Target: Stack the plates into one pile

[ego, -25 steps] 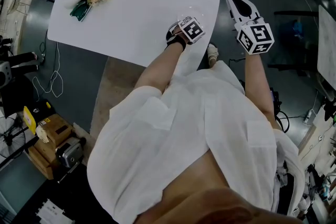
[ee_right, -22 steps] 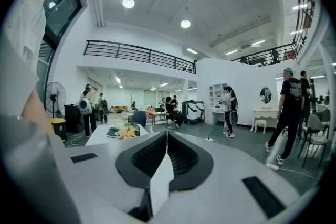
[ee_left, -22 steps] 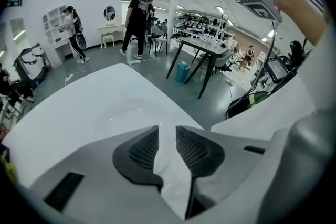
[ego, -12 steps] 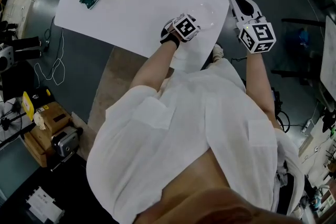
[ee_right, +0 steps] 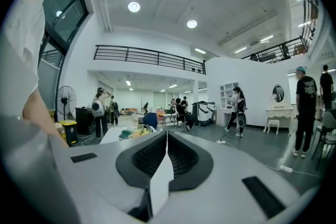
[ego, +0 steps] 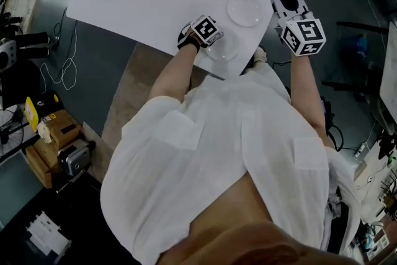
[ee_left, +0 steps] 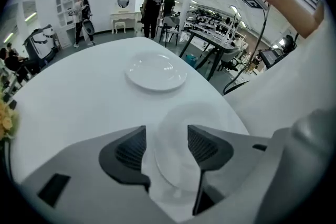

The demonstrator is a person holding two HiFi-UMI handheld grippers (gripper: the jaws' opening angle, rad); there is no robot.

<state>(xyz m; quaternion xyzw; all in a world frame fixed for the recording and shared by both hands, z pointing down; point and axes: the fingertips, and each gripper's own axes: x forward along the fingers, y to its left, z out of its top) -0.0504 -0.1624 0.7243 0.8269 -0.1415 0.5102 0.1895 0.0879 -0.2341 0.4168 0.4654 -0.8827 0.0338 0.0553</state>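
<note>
Care is needed: the near plate (ego: 222,46) at the table (ego: 155,3) edge looks stiff, glossy, breakable (pinch its rim); the far plate (ego: 243,11) lies further in; the left gripper (ee_left: 167,147) is opening astride the near plate, not pressing; the right gripper (ee_right: 167,155), off the table, is clenched empty.

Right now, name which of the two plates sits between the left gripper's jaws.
The nearer plate, directly beneath the left gripper, whose jaws are opening either side of it without gripping. The other plate lies farther off on its own.
</note>
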